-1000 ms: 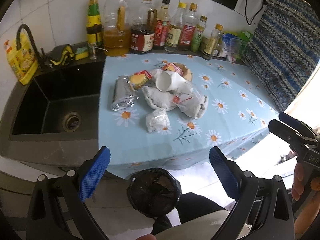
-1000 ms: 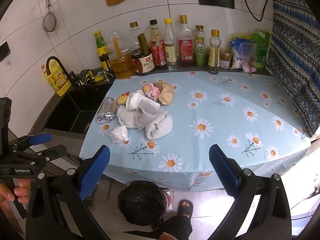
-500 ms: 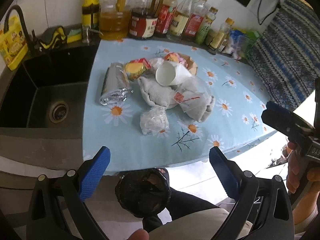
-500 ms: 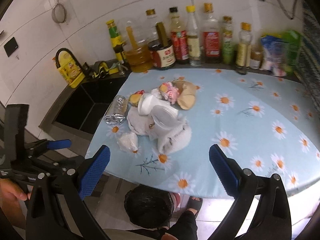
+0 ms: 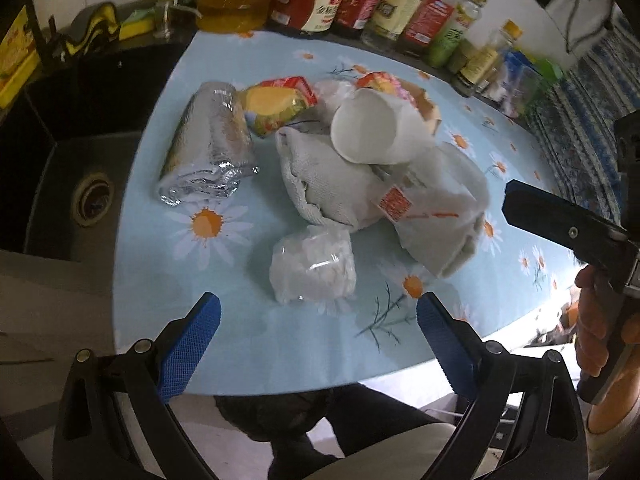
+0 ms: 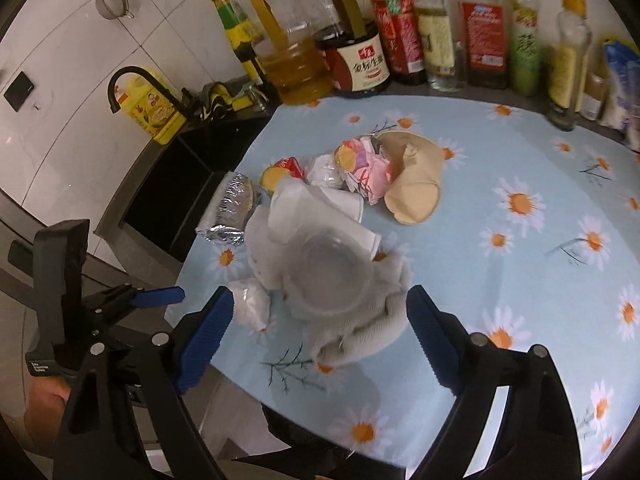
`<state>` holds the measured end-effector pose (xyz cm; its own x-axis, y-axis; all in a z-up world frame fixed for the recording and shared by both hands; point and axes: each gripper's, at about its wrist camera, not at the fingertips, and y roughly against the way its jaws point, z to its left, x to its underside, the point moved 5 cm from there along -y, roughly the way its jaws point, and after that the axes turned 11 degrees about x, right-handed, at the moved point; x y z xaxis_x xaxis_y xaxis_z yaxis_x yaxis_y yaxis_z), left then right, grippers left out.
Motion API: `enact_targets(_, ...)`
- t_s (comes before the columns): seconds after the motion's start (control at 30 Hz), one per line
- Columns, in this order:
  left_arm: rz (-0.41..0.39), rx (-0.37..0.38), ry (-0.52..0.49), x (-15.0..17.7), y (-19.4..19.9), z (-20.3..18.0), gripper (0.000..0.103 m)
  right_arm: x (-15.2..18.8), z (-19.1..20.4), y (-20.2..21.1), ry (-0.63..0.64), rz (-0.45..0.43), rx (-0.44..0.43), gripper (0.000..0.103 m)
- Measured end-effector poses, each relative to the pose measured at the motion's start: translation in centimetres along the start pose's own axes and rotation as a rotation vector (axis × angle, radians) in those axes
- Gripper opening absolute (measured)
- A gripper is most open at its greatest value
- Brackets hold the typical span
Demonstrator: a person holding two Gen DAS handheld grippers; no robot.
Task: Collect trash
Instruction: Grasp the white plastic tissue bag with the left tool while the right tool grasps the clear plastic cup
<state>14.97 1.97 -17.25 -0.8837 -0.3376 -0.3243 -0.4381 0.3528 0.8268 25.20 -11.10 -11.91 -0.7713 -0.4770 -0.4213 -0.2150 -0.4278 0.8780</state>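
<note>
Trash lies heaped in the middle of the tabletop (image 5: 152, 280), on the daisy-print cloth, so everything can be reached from the front edge where I stand. Below that edge, between my legs, sits the black-lined bin (image 5: 276, 416), placed there, I judge, so a picked piece only has to drop straight down.

Largest in the heap is the grey cloth (image 6: 360, 332), slumped over the near side and carrying a clear plastic tub (image 6: 328, 272) on top. Left of it lies the foil wrap (image 5: 208, 144), on its side and apart from the cloth. Behind it, a white paper cup (image 5: 368, 128) rests tipped over with its mouth towards me, next to a yellow snack packet (image 5: 276, 108) and a brown paper piece (image 6: 416, 184). Nearest to me is a small clear bag (image 5: 312, 268) of white bits, just off the cloth.

My left tool (image 5: 318, 332) hangs wide open and empty above the near edge, the small bag just ahead of its fingertips, which looks to be its target. My right tool (image 6: 320, 328) is closing, with the cloth and tub between its jaws; the pads do not yet press on them, so it grips nothing.
</note>
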Motion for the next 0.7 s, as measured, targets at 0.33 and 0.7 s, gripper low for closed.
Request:
enact_targets(0.33, 0.052, -0.012, 0.043, -1.0, -3.4, 0.7, 0.077, -1.3, 0.0, -3.6, 0.061, 0.083, -0.041, 0.075)
enact_targets(0.7, 0.08, -0.051, 0.036, -1.2, -4.6, 0.9, 0.054, -1.5, -0.1, -4.2, 0.075, 0.098, -0.086, 0.061)
